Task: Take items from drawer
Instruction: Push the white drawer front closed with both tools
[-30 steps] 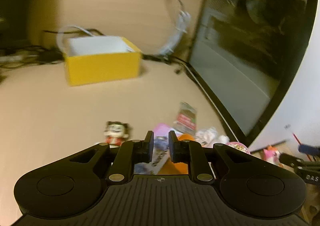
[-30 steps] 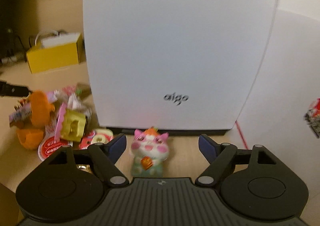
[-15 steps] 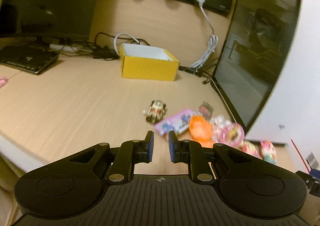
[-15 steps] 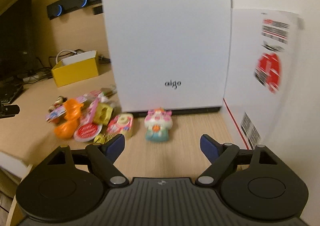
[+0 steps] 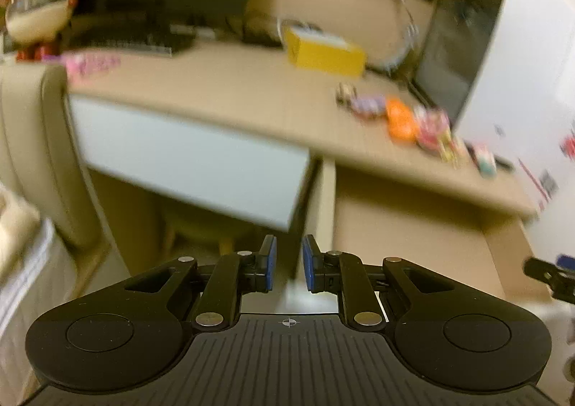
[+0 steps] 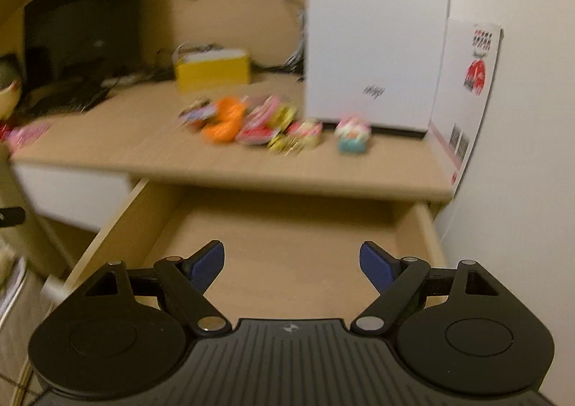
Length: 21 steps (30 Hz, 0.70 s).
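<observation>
The wooden drawer (image 6: 287, 244) stands pulled out under the desk edge, and the part of its floor that shows is bare. My right gripper (image 6: 291, 264) hangs open above it, nothing between its blue pads. A cluster of small toys and packets (image 6: 251, 122) lies on the desk top, with a pink cat figurine (image 6: 352, 134) at its right end. My left gripper (image 5: 287, 264) is left of the drawer (image 5: 413, 237), below desk height, fingers almost together and holding nothing. The toys (image 5: 402, 116) show blurred in the left wrist view.
A white computer case (image 6: 373, 28) stands behind the toys, against the right wall. A yellow box (image 6: 212, 69), a monitor (image 6: 82, 21) and cables sit further back. A white drawer front (image 5: 187, 158) is under the desk on the left, beside a beige chair back (image 5: 36, 136).
Both grippers have pulled back and dropped from over the desk top to below its edge, bringing the open drawer into view. Neither gripper's opening has changed.
</observation>
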Tool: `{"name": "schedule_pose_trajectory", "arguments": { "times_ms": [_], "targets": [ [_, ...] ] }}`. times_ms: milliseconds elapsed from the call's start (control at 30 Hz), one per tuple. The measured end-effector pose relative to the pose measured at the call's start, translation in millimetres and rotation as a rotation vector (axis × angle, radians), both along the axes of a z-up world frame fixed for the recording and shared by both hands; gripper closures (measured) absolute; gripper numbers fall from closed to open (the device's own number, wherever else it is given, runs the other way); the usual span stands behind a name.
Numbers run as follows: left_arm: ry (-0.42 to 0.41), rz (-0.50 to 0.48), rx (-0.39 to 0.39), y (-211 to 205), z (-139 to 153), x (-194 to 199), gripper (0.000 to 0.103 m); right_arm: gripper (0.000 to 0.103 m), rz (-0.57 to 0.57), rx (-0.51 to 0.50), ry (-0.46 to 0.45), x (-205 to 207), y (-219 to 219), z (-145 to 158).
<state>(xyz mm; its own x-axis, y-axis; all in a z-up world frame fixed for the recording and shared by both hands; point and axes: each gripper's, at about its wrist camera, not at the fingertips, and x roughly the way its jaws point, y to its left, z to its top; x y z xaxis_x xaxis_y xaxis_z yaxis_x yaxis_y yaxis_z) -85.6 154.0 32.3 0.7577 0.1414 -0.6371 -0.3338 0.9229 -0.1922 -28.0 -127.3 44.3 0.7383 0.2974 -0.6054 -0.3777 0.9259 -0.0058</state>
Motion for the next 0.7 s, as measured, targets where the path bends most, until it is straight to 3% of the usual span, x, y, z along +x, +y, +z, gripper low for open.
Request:
{"name": "schedule_pose_trajectory", "arguments": {
  "times_ms": [233, 400, 533, 700],
  "targets": [
    [0.043, -0.079, -0.024, -35, -55, -35, 0.086, 0.019, 0.016, -0.075, 0.017, -62, -4, -42],
    [-0.042, -0.134, 0.070, -61, -94, -31, 0.086, 0.018, -0.082, -0.094, -0.035, -73, -16, -90],
    [-0.130, -0.128, 0.132, -71, -119, -31, 0.086, 0.018, -0.116, -0.040, -0.097, -74, -27, -126],
    [-0.182, -0.131, 0.186, -81, -138, -23, 0.086, 0.018, -0.154, 0.015, -0.199, -71, -36, -159]
  ]
}}
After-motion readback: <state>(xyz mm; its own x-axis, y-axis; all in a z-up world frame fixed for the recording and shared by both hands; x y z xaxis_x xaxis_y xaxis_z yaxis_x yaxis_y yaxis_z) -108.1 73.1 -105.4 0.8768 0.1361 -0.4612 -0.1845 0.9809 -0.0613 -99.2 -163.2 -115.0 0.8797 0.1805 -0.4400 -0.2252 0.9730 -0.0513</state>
